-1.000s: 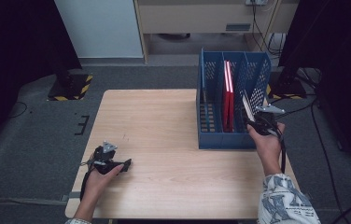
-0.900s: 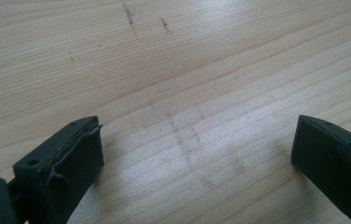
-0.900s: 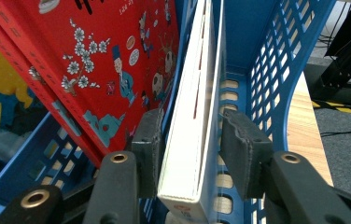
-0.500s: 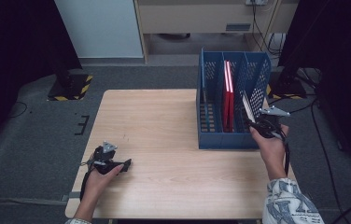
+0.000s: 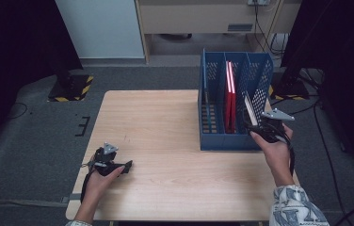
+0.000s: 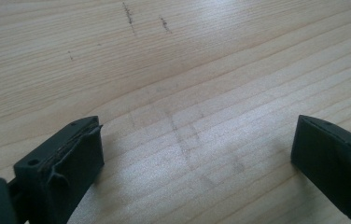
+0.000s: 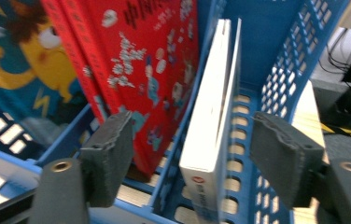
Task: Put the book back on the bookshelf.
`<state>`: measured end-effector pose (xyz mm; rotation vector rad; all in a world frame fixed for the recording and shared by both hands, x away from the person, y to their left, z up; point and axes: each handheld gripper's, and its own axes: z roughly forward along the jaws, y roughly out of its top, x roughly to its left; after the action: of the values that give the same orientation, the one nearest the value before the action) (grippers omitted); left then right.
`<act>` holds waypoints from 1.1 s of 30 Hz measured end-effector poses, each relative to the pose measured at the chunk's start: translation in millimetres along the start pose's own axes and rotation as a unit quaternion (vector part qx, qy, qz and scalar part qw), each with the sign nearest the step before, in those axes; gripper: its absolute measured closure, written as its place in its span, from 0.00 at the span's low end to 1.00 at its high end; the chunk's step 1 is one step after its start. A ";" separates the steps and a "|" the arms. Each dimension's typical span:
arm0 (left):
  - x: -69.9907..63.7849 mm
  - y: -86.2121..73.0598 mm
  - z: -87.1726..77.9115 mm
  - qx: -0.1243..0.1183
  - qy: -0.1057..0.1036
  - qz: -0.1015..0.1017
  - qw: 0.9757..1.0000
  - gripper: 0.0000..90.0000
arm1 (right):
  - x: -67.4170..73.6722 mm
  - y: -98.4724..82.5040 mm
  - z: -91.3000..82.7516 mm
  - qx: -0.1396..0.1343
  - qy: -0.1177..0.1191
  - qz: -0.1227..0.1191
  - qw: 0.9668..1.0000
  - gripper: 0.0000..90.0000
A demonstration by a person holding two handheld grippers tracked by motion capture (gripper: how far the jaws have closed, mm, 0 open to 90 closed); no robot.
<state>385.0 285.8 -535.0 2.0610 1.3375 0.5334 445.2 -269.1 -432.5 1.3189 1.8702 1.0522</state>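
step: my right claw (image 7: pixel 190 158) has just been opening, white book (image 7: pixel 209 121) loose between its jaws, in blue rack (image 5: pixel 260 84) | left claw (image 6: pixel 197 158) released, idle on worktop (image 5: pixel 165 122) | next: back out straight

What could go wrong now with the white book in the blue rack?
The right gripper has just been opening, and its pads no longer press the white book. The book leans in the rightmost slot of the blue rack, so it may slide or tip further. Withdrawing carelessly, a jaw could catch it or the red book.
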 end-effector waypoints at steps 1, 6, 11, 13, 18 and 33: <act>0.0 0.0 0.0 0.000 0.000 0.000 1.000 0.01 | 0.7 0.1 -0.7 -0.005 0.003 0.001 1.000 0.30; 0.0 0.0 0.0 0.000 0.000 0.000 1.000 0.01 | 5.0 2.1 -4.4 -0.019 0.007 -0.002 1.000 0.24; -0.1 -0.1 0.0 0.000 0.000 0.000 1.000 0.01 | 12.7 6.3 -10.3 -0.029 0.025 -0.004 0.999 0.18; -0.1 -0.1 0.0 0.000 0.000 0.000 1.000 0.01 | 15.6 7.4 -12.4 -0.034 0.029 -0.008 0.999 0.17; -0.1 0.0 0.0 0.000 0.000 0.000 1.000 0.01 | 22.4 10.4 -17.2 -0.048 0.046 -0.008 0.998 0.13; -0.2 -0.1 0.1 0.000 0.001 0.000 1.000 0.01 | 56.4 17.5 -26.4 -0.051 0.084 -0.029 0.995 0.10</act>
<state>384.9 285.6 -535.1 2.0601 1.3385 0.5349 413.6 -219.1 -406.3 1.1402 1.9366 1.2451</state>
